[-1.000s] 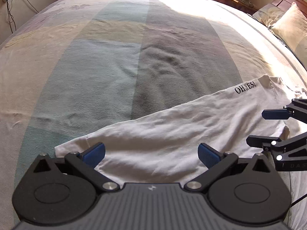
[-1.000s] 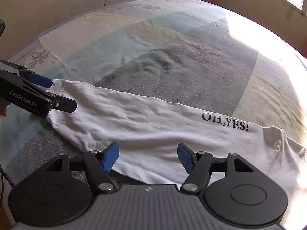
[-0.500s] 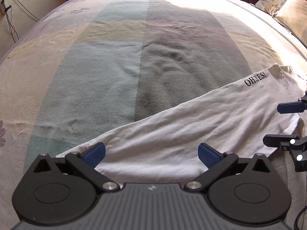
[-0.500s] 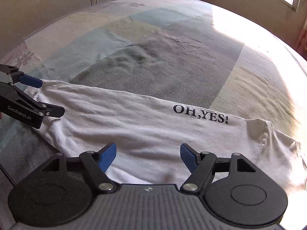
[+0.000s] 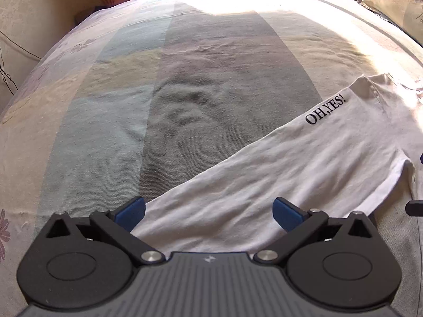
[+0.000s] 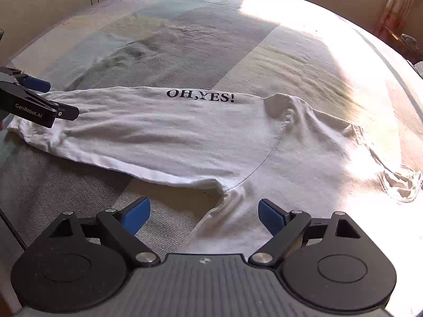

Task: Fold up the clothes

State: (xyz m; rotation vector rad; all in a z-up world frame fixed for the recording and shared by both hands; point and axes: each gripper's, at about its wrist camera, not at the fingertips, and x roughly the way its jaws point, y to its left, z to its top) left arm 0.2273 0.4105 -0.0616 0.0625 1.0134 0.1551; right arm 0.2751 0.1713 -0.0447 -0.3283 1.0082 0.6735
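1. The white T-shirt [image 6: 185,142] lies flat on the bed [image 6: 185,39], partly folded.
2. Left gripper [image 5: 208,211] – jaws wide, empty, over the shirt's hem end.
3. Right gripper [image 6: 203,214] – jaws just opening, empty, at its armpit.

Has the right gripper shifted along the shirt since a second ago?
Yes. The right gripper, its jaws just opening and empty, went rightward: the "OH,YES!" print now sits left of it, the armpit seam between its fingers.

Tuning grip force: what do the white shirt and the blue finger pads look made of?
White shirt: thin matte knit, likely cotton; soft wrinkles, stitched seams. Blue finger pads: smooth matte, probably rubber or soft plastic; can't tell which.
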